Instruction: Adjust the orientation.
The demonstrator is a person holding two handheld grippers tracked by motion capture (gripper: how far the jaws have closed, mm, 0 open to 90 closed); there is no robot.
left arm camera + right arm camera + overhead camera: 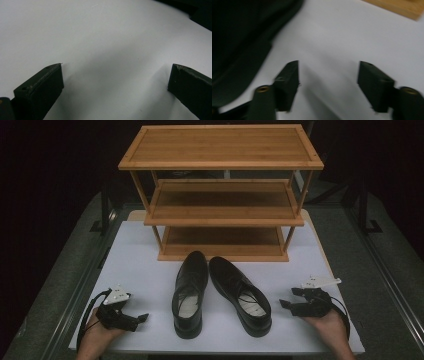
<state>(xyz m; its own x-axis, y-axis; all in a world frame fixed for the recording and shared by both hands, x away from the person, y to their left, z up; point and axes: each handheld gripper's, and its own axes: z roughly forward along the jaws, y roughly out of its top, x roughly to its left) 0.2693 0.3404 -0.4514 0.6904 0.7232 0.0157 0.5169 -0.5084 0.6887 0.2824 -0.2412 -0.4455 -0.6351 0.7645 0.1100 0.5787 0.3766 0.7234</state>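
A white table (150, 250) stands on a grey floor (60, 265) against a dark background. At its far side stands a wooden rack (222, 147) with 3 shelves, all bare. Just near of the rack's lowest shelf, 2 black leather shoes lie side by side at the table's centre, toes pointing far, heels near. The left shoe (190, 292) sits straight; the right shoe (240, 295) angles with its heel toward the right. Their toes lie close together, just short of the rack.
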